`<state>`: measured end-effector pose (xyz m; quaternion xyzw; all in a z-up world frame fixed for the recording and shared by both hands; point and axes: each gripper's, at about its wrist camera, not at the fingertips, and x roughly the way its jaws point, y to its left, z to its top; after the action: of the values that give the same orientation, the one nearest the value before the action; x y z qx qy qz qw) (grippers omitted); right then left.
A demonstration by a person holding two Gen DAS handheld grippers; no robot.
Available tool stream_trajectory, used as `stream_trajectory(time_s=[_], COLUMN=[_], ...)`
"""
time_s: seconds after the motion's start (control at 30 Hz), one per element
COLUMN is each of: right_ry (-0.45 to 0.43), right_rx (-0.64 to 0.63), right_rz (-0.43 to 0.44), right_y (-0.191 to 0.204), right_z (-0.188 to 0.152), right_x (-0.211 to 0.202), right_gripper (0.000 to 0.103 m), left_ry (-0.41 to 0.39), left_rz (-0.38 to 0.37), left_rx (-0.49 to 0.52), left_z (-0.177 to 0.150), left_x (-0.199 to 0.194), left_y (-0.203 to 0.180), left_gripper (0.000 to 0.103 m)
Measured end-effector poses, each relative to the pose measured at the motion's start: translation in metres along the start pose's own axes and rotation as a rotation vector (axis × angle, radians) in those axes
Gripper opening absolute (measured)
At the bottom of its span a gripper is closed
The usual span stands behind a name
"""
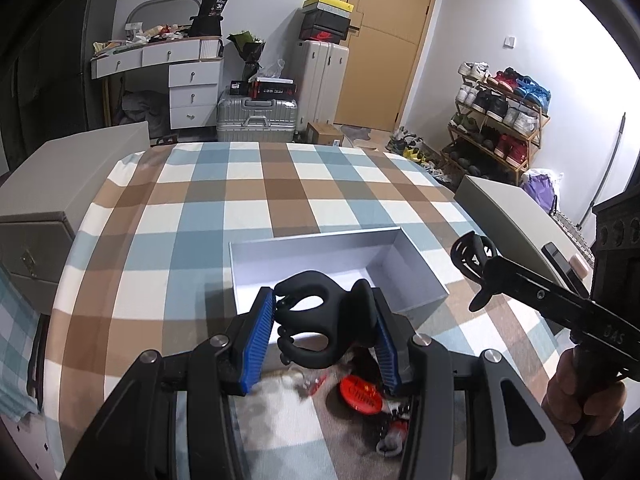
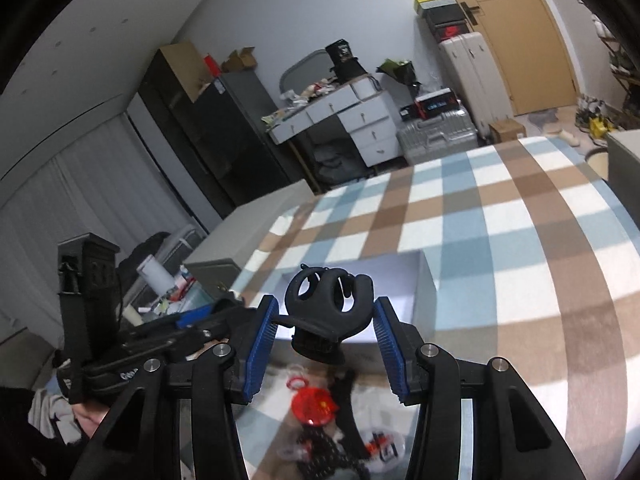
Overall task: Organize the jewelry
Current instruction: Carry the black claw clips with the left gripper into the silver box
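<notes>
Black plastic hair claws fill both grips: the left hand-held gripper (image 1: 326,328) clamps one hair claw (image 1: 320,320) between its blue pads, above the near edge of the open white box (image 1: 320,248) on the checked bedcover (image 1: 280,184). The right hand-held gripper (image 2: 326,336) holds a second claw (image 2: 330,308) beside the box.

Bright room, fisheye warp, blurry foregrnd.
</notes>
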<state>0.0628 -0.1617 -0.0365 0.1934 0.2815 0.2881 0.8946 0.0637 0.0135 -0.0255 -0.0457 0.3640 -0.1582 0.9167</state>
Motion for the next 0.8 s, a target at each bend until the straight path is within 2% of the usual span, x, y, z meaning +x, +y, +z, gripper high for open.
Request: stream_trajectory(time_s=[0.37, 0.8], right_ry=[0.012, 0.128], right_rx=[-0.039, 0.01], right_rz=[0.015, -0.031], right_y=[0.001, -0.025], right_z=[0.022, 0.022], right_x=[0.029, 0.071], right_gripper=[0.048, 0.048], left_ry=[0.019, 0.083], left_rz=[-0.035, -0.057], left_rx=[-0.001, -0.022], left_z=[0.019, 0.022], left_x=[0.029, 0.06], left_y=[0.002, 0.006], left_gripper=[0.04, 0.04])
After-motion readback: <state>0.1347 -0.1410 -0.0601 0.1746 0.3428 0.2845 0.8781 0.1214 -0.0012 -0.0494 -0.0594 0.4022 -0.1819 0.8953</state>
